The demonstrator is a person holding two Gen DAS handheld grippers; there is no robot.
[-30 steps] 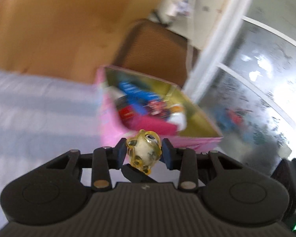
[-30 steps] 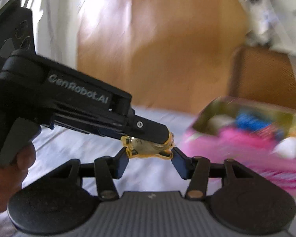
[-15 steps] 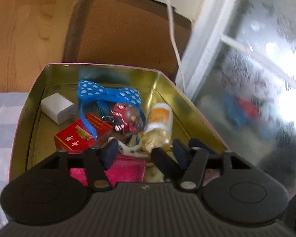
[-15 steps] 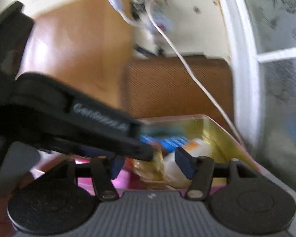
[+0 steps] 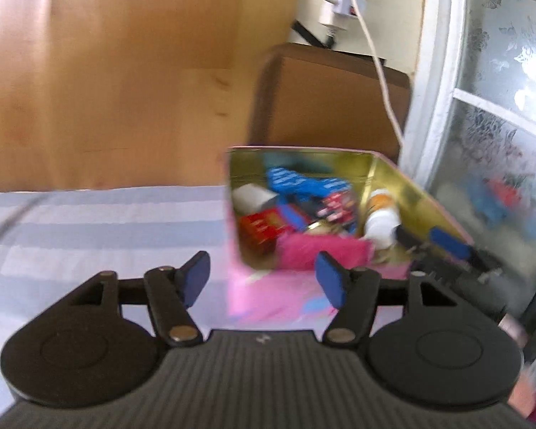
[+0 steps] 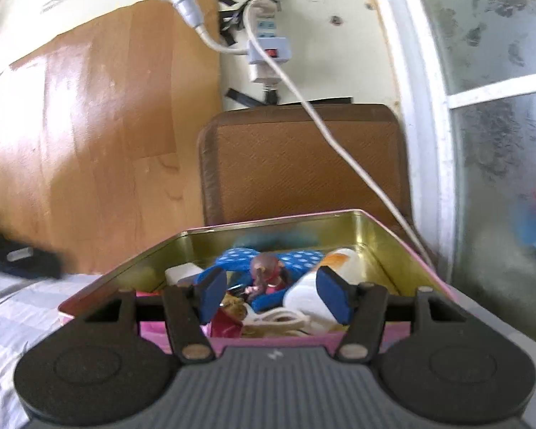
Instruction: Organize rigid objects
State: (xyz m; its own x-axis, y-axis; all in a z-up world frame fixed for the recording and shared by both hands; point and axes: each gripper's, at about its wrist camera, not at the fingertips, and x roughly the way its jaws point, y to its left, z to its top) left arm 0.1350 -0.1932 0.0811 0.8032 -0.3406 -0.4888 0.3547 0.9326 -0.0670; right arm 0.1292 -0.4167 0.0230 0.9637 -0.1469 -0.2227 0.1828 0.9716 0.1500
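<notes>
Half-blurred pink tin (image 5: pixel 403 182), contents smeared, right claw (image 5: pixel 425 237) partly hidden

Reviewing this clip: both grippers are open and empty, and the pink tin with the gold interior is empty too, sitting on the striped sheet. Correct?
Not quite. The pink tin with the gold interior is not empty: the right wrist view shows a blue polka-dot bow, a white bottle and other items inside. Left gripper and right gripper are indeed open and empty.

This looks like a bedroom in a home. A striped bedsheet (image 5: pixel 89 221) covers the surface, a wooden headboard (image 6: pixel 100 143) stands behind it, a power strip (image 6: pixel 266 50) is taped on the wall, and a frosted patterned window (image 6: pixel 500 107) is at the right.
</notes>
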